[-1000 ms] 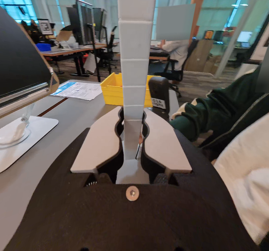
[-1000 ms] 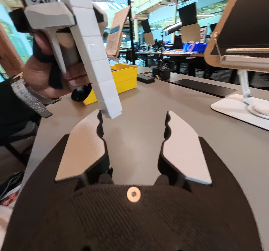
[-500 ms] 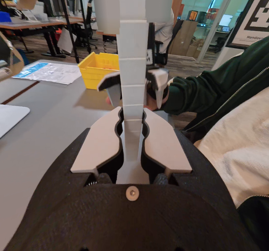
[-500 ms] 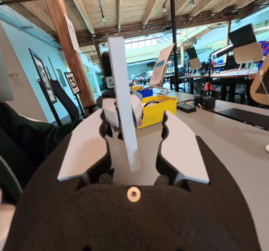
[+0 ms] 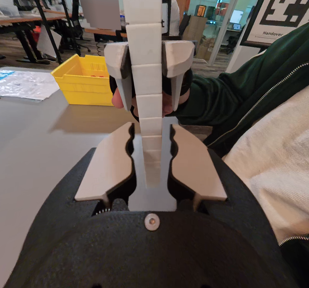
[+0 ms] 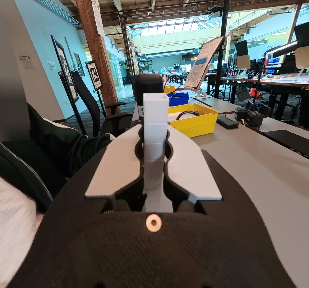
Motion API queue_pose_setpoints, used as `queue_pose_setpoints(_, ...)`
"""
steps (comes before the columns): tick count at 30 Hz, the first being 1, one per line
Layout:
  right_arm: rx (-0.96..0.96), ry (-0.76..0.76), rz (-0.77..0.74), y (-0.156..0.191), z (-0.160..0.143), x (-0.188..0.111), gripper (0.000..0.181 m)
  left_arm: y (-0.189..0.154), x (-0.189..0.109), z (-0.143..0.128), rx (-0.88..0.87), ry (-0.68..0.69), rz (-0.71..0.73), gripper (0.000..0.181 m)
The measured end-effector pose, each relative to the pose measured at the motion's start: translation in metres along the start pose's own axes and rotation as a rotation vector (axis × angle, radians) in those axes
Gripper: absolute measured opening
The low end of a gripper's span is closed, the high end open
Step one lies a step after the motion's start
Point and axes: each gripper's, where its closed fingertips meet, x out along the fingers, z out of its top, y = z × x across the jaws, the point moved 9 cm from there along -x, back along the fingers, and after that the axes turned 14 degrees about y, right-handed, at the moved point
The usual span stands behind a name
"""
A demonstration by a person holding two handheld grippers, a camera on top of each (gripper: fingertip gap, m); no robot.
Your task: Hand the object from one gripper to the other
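Observation:
A long white bar (image 5: 145, 79) made of stacked square segments stands upright between both grippers. My left gripper (image 5: 152, 129) is open a little, with a narrow gap on each side of the bar's lower end. My right gripper (image 5: 147, 59) faces it from beyond and is clamped on the bar higher up, held by a hand. In the right wrist view my right gripper (image 6: 155, 138) is shut on the bar (image 6: 155, 113), whose hollow end points away. The left gripper's black body (image 6: 148, 86) shows behind the bar.
A grey table (image 5: 33, 146) lies below. A yellow bin (image 5: 83, 83) and papers (image 5: 25, 84) sit on it, and the bin (image 6: 194, 121) also shows in the right wrist view. A dark green sleeve (image 5: 225, 96) is on the right. An office chair (image 6: 100, 113) stands by the table. Some 8 centimetres of space lies between my two pairs of fingers.
The right gripper has come onto the bar and shut on it. The left gripper's fingers, shut on the bar before, have parted slightly.

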Motion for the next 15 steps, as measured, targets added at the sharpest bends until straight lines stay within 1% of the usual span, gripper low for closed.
queue_pose_setpoints(1,0.005,-0.006,-0.009,0.000,0.003,-0.002,0.022,0.000,-0.001,0.001,0.000,-0.014,0.011,0.053)
queue_pose_setpoints(4,0.036,-0.019,-0.038,-0.001,0.020,-0.014,0.022,0.000,-0.006,0.004,0.001,-0.060,0.065,0.071)
queue_pose_setpoints(7,0.050,-0.038,-0.108,-0.001,0.047,-0.044,0.022,0.004,-0.017,0.004,-0.006,-0.141,0.141,0.074)
queue_pose_setpoints(9,0.047,-0.055,-0.201,-0.001,0.067,-0.076,0.022,0.008,-0.023,0.001,-0.029,-0.196,0.178,0.074)
queue_pose_setpoints(11,0.052,-0.033,-0.328,-0.003,0.083,-0.114,0.022,0.013,-0.026,-0.004,-0.080,-0.215,0.169,0.072)
queue_pose_setpoints(13,0.066,-0.015,-0.480,-0.004,0.093,-0.156,0.022,0.019,-0.027,-0.011,-0.128,-0.234,0.157,0.070)
queue_pose_setpoints(15,0.109,0.020,-0.631,-0.005,0.095,-0.195,0.022,0.024,-0.025,-0.017,-0.168,-0.241,0.150,0.069)
